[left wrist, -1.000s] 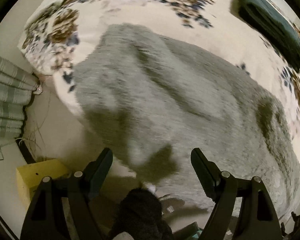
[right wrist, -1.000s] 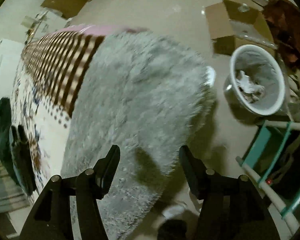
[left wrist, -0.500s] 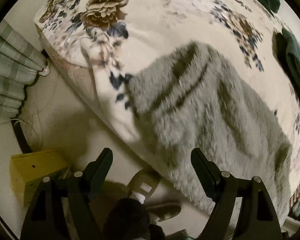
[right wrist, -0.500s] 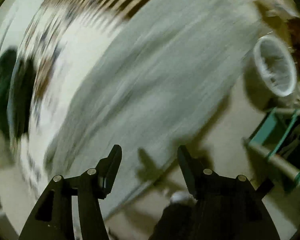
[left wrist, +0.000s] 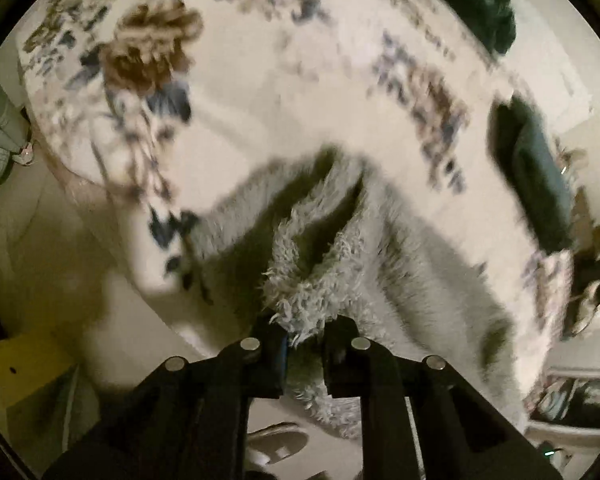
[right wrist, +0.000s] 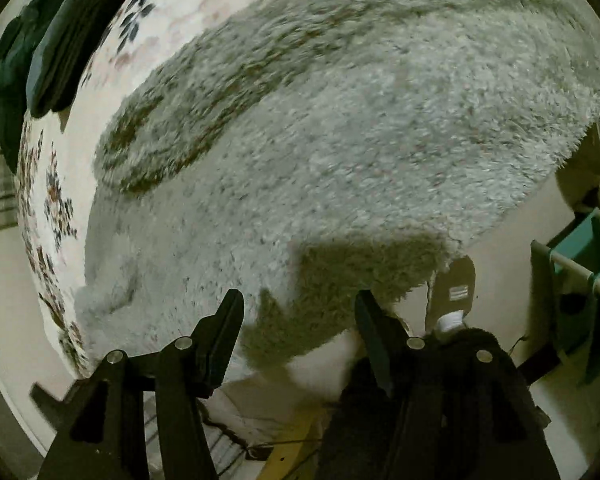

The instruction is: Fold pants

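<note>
At the far left of the left wrist view, a yellow box [left wrist: 24, 376] is seen on the floor beside the bed [left wrist: 268, 92], whose floral cover carries the grey fleece pants [left wrist: 416, 264]. The pants are spread along the near edge of the bed, probably so both ends can be reached from the floor. The left hand-held gripper [left wrist: 304, 344] is clenched on a bunched fold of the pants, its jaws having just been closing with the fleece between them, presumably to lift that end over. Further right, the right hand-held gripper [right wrist: 300, 312] is held released above the pants [right wrist: 340, 140], nothing being grasped.
</note>
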Demonstrator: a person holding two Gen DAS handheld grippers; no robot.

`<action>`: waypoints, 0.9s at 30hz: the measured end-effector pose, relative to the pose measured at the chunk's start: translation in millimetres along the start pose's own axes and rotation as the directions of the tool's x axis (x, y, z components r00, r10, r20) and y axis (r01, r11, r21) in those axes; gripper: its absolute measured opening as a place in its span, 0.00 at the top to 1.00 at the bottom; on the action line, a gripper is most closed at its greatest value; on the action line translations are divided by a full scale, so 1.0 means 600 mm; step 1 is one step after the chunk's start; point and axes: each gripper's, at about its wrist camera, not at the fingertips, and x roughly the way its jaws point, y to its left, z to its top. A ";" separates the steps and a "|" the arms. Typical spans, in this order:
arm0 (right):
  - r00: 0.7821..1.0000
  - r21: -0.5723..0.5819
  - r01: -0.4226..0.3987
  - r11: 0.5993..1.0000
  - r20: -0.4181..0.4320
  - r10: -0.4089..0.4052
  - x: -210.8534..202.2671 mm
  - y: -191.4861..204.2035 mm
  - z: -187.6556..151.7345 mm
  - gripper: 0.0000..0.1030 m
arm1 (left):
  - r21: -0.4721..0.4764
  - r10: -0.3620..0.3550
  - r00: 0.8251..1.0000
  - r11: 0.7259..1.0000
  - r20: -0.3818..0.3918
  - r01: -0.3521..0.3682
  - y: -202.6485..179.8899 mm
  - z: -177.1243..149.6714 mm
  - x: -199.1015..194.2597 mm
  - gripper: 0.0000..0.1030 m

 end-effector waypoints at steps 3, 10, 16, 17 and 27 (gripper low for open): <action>1.000 -0.007 0.010 1.000 -0.008 -0.010 0.004 0.009 -0.003 0.41 | -0.017 -0.016 0.999 1.000 0.035 0.016 0.019 0.024 -0.026 0.90; 0.997 -0.027 0.022 0.999 -0.067 -0.024 0.034 0.017 -0.017 0.41 | -0.014 0.073 0.995 0.997 -0.074 -0.074 0.066 0.031 0.066 0.86; 0.996 -0.038 -0.012 0.999 -0.094 0.009 0.030 0.004 -0.019 0.28 | -0.057 0.060 0.990 0.996 -0.125 -0.068 0.085 0.008 0.060 0.55; 0.997 -0.021 -0.021 1.000 -0.081 0.019 0.025 -0.003 -0.016 0.28 | -0.056 0.074 0.990 0.995 -0.117 -0.081 0.083 0.006 0.050 0.48; 0.990 0.101 0.106 0.989 -0.104 -0.095 0.053 -0.088 0.010 0.39 | -0.011 0.200 0.969 0.979 -0.142 -0.204 0.082 -0.015 0.091 0.34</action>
